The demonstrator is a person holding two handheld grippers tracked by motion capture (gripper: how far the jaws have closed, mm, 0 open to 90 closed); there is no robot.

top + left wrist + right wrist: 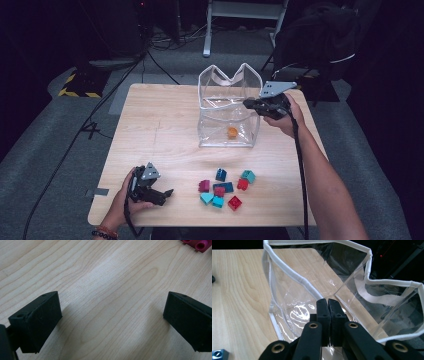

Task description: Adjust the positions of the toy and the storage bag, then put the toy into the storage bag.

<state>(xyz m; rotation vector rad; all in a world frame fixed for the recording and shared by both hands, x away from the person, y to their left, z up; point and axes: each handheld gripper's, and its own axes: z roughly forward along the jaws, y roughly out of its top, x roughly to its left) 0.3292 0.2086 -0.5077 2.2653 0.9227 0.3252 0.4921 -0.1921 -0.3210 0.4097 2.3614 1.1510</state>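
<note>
We pinch the clear bag's rim [310, 288] with the shut right tongs [328, 305]; the left tongs [111, 317], wide open and empty, must next fetch a brick [234, 202].

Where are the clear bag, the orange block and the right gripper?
clear bag [210, 75]: high view, left part of its white-trimmed rim.
orange block [232, 132]: high view, its top, inside the bag.
right gripper [328, 301]: right gripper view, where the jaw tips meet, shut above the bag.
</note>
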